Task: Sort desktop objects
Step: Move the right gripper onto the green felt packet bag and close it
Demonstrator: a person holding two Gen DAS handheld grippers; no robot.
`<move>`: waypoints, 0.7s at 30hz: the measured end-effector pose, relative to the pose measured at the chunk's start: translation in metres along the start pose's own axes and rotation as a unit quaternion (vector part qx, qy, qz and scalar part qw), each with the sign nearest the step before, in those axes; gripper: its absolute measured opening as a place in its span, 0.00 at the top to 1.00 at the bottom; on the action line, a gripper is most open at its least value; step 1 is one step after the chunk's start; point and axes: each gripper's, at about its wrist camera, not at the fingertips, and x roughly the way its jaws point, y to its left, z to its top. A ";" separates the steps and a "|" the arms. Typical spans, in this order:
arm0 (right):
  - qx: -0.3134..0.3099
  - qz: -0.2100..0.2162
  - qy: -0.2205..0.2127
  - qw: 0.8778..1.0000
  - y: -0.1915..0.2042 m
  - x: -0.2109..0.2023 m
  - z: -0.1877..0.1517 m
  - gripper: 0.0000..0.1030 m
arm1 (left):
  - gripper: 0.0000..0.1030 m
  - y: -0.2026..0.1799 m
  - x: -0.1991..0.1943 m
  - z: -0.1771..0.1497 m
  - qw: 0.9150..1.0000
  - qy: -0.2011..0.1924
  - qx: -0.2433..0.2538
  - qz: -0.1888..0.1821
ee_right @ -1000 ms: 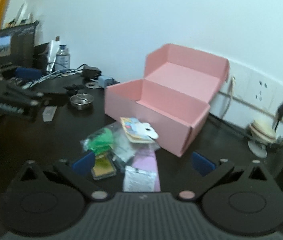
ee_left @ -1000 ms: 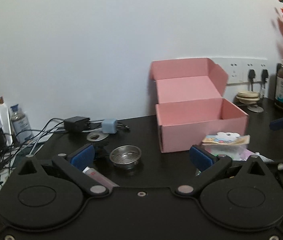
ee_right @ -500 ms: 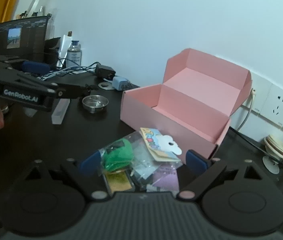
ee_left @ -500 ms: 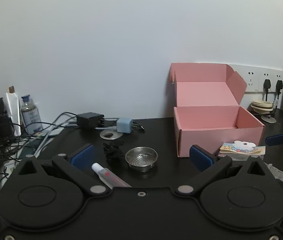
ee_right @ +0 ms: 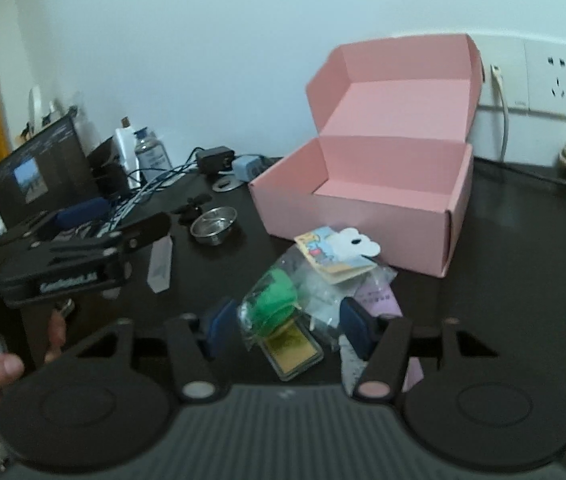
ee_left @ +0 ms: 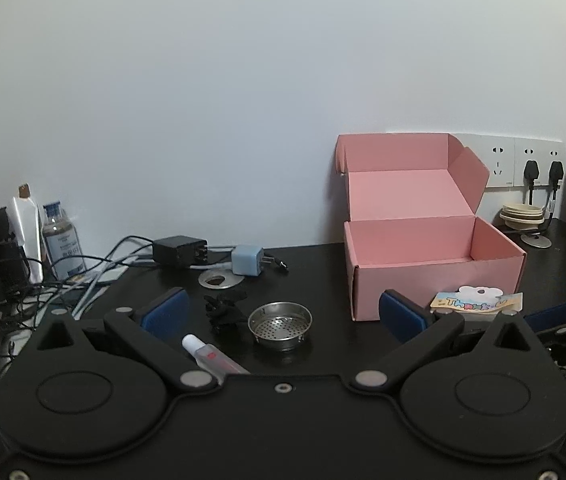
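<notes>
A small clear tube is lying just inside the left gripper's wide-spread fingers, a metal strainer sitting between them. The right gripper's narrower fingers are flanking a green-filled clear bag, before the open pink box.

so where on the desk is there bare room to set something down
Bare desk lies right of the pink box, up to the plug cord. A smaller patch lies between the metal strainer and the box. Crowded: the packet pile in front, and the cables at the left.
</notes>
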 end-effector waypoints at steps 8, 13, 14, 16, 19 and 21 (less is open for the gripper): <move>-0.010 0.002 -0.001 1.000 0.008 0.014 0.007 0.44 | 0.00 0.004 0.002 0.001 1.000 0.002 -0.015 0.002; -0.042 -0.010 0.007 0.999 0.017 0.028 0.008 0.67 | 0.00 0.007 0.006 0.000 1.000 0.014 -0.023 -0.005; -0.051 -0.013 0.004 0.999 0.020 0.028 0.007 0.68 | 0.00 0.007 0.007 0.000 1.000 0.015 -0.024 -0.004; -0.072 -0.021 -0.003 0.997 0.026 0.027 0.007 0.76 | 0.00 0.008 0.008 -0.001 0.999 0.018 -0.027 -0.006; -0.085 -0.018 -0.019 0.996 0.031 0.020 0.008 0.82 | 0.00 0.009 0.009 -0.001 0.999 0.021 -0.031 -0.010; -0.094 -0.025 -0.034 0.995 0.034 0.013 0.011 0.82 | 0.00 0.009 0.009 -0.001 0.999 0.022 -0.031 -0.010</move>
